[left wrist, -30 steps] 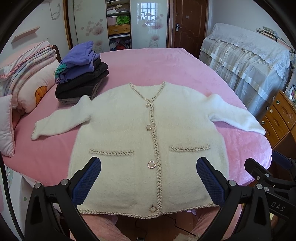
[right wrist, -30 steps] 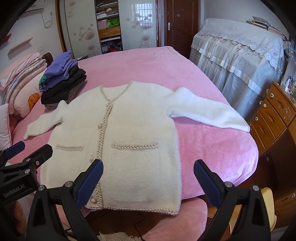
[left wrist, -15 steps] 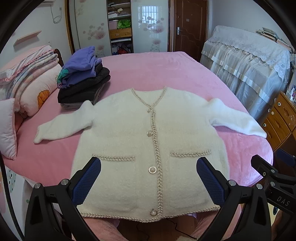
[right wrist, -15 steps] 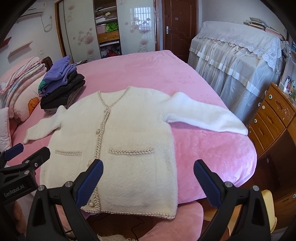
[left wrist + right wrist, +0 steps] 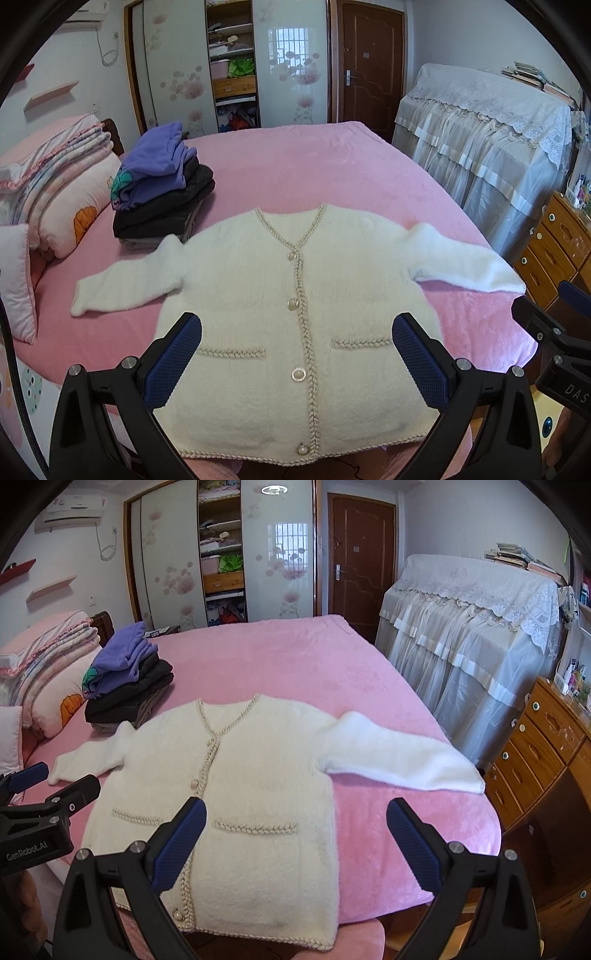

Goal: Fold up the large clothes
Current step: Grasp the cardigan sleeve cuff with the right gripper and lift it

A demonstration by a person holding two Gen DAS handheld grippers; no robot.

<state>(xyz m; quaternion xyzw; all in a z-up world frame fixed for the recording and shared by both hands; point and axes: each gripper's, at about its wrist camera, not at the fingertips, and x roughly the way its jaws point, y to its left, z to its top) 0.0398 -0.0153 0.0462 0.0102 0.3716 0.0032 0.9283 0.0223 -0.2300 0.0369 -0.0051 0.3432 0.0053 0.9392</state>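
A cream fluffy cardigan point(image 5: 258, 280) with braided trim and pearl buttons lies flat, front up, on the pink bed point(image 5: 295, 162), both sleeves spread out sideways. It also shows in the right wrist view point(image 5: 258, 775). My left gripper point(image 5: 295, 362) is open and empty, held above the cardigan's lower half. My right gripper point(image 5: 295, 845) is open and empty, above the cardigan's right hem and the bed's near edge. Each gripper shows at the edge of the other's view.
A stack of folded clothes point(image 5: 159, 192), purple on top, sits on the bed at the left by pillows point(image 5: 55, 206). A lace-covered piece of furniture point(image 5: 472, 635) and a wooden dresser point(image 5: 543, 753) stand to the right. A wardrobe and a door are behind.
Both grippers have pulled back and risen a little, so the cardigan sits lower and farther in both views. The cardigan has not moved. Both grippers stay open.
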